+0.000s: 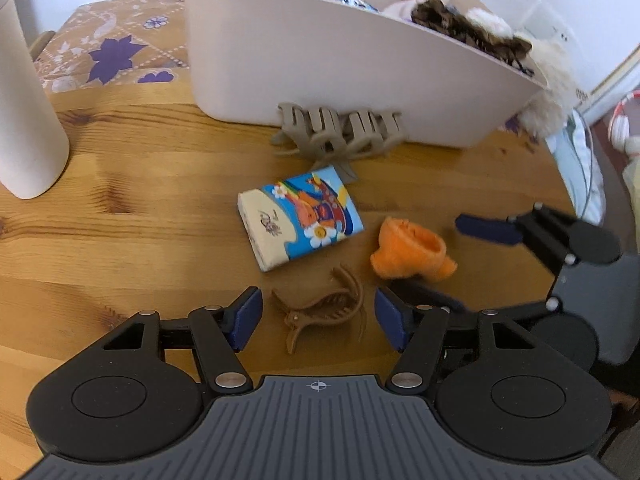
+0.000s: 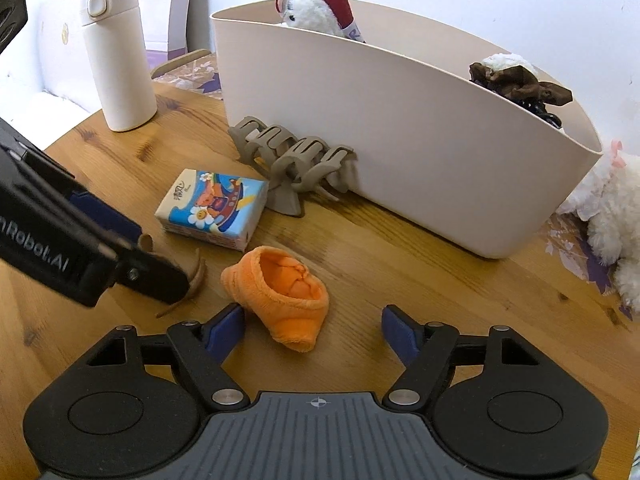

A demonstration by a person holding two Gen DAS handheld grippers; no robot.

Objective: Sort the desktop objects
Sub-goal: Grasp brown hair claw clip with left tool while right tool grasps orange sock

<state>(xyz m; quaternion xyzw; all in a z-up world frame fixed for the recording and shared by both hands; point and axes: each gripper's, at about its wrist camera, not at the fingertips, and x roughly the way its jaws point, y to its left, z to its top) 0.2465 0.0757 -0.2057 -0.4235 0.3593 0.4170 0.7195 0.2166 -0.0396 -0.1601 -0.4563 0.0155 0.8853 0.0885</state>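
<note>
A small brown hair claw clip [image 1: 320,316] lies on the wooden table between the blue pads of my left gripper [image 1: 318,320]. The pads stand apart from it on both sides, so the gripper is open. An orange fleece sock [image 2: 280,292] lies crumpled between the fingers of my right gripper [image 2: 312,332]. Its left pad [image 2: 224,332] is at the sock's edge and the right pad is well clear, so this gripper is open too. In the left wrist view the right gripper [image 1: 430,256] straddles the orange sock [image 1: 408,252]. The left gripper [image 2: 164,260] hides most of the brown clip [image 2: 198,272].
A colourful tissue pack [image 1: 300,220] lies just beyond the clip. A large taupe claw clip [image 1: 340,136] leans against a beige bin [image 1: 340,72] holding plush toys and scrunchies. A white bottle [image 2: 116,56] stands at the back left. A white plush toy [image 2: 612,220] sits right of the bin.
</note>
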